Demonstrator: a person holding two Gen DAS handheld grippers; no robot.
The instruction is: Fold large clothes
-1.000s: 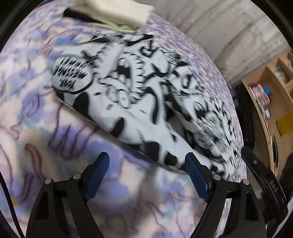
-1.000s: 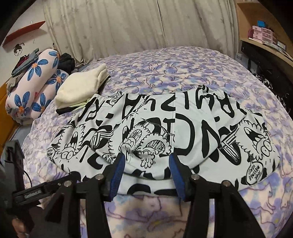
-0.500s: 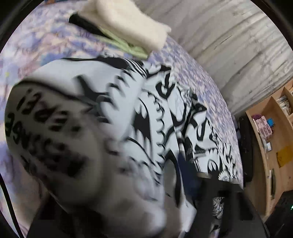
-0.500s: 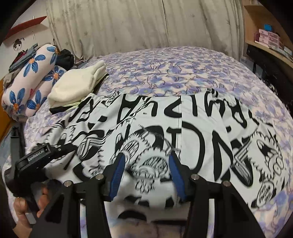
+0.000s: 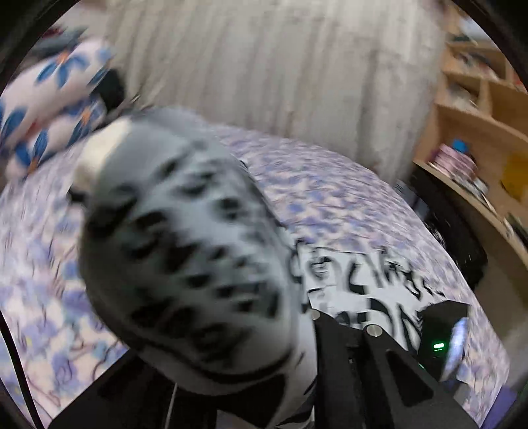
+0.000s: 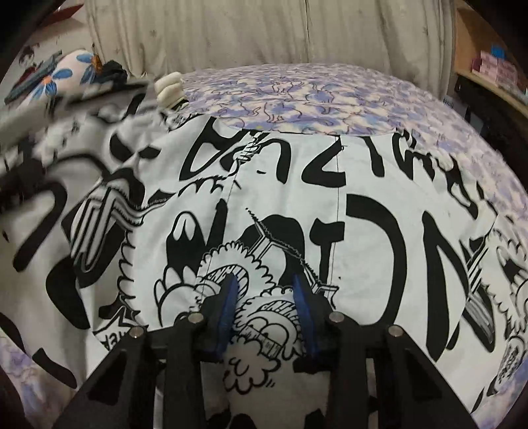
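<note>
Lifting of the garment's (image 6: 346, 211) left-hand portion has taken place within the last second: one second ago the left gripper (image 5: 231, 379) hovered wide open beside the fabric edge on the bedspread (image 6: 297, 89); now a raised, motion-blurred lobe of black-and-white printed cloth fills the left wrist view directly ahead of that gripper. Its fingertips are hidden behind the cloth, so the jaw setting cannot be read directly; the hanging fabric suggests a closed hold on the garment, though this is a judgement. In the right wrist view the same portion appears as a blurred streak rising at the left edge, while the remainder lies flat on the bedspread.

The right gripper (image 6: 265, 310) has advanced from the near hem onto the garment's middle. Its blue pads (image 6: 227, 303) stand partly open, a moderate gap, with a small bulge of cloth between them; no grip is evident. Probable function: pinning the fold line while the left portion is carried across. The first fold is therefore under way, not completed.

Surroundings: a cream folded item (image 6: 170, 87) just beyond the garment's far left corner, floral pillows (image 5: 49, 99) behind it, a curtain (image 6: 264, 29), wooden shelving (image 5: 478, 109) to the right. The cream item lies close to the lifted portion and may be brushed
</note>
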